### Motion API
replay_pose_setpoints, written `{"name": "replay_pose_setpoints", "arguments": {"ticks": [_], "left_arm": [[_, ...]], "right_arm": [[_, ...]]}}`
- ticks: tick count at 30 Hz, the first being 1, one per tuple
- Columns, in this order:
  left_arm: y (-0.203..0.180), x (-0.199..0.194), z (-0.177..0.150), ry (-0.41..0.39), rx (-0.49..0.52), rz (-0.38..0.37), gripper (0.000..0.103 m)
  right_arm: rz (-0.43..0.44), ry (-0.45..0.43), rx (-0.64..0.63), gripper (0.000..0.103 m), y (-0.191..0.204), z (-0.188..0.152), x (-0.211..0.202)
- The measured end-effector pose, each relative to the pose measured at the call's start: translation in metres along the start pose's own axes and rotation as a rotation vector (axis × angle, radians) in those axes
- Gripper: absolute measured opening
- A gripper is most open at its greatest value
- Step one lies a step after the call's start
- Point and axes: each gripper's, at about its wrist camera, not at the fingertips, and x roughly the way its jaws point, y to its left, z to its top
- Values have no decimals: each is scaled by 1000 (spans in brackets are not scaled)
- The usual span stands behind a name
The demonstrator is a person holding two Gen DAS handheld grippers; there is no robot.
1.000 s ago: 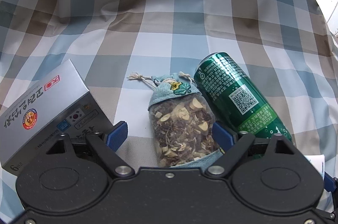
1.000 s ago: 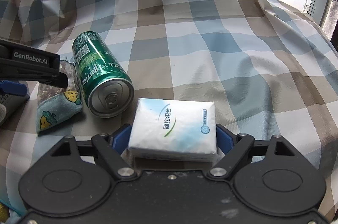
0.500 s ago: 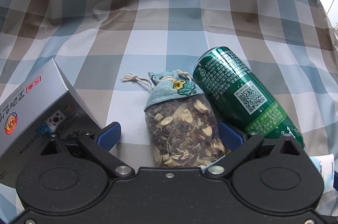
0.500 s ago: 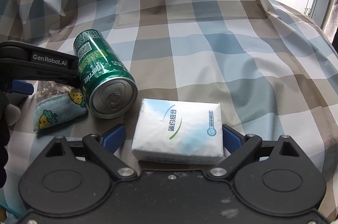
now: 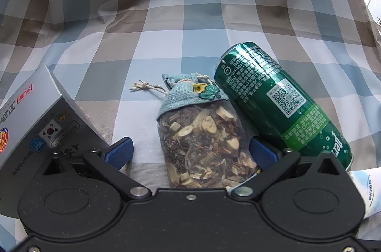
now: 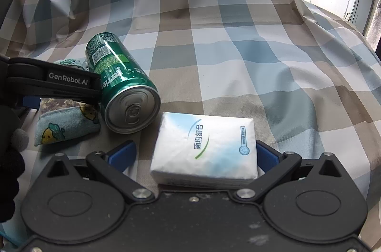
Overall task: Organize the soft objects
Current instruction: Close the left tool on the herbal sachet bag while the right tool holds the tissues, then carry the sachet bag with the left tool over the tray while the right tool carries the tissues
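Note:
A herb sachet [image 5: 202, 133] with a blue cloth top lies on the checked cloth between the open fingers of my left gripper [image 5: 191, 153]; its right pad touches the bag and the left pad stands apart. The sachet's cloth base shows in the right wrist view [image 6: 64, 126]. A white tissue pack [image 6: 204, 152] lies between the open fingers of my right gripper [image 6: 194, 154], with a gap on the left side. The pack's corner shows in the left wrist view [image 5: 366, 190].
A green can [image 5: 281, 102] lies on its side right of the sachet, touching it; it also shows in the right wrist view [image 6: 121, 83]. A silver box [image 5: 35, 121] lies left of the left gripper. Checked cloth [image 6: 238, 49] covers the whole surface.
Both grippers have opened wider around the sachet and the tissue pack, which lie where they were. Both cameras have shifted slightly.

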Motion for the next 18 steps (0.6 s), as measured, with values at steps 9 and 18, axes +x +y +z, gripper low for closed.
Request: {"name": "replay_pose_setpoints", "arguments": {"ticks": [9,18], "left_arm": [[-1,-23,-4,-36,3,-76,54],[10,-52,-11,-56,9,-128,45]], "right_arm": [[25,-12,22,103,-6,0,-1],[53,-72,116,76,-22,-3,-11]]}}
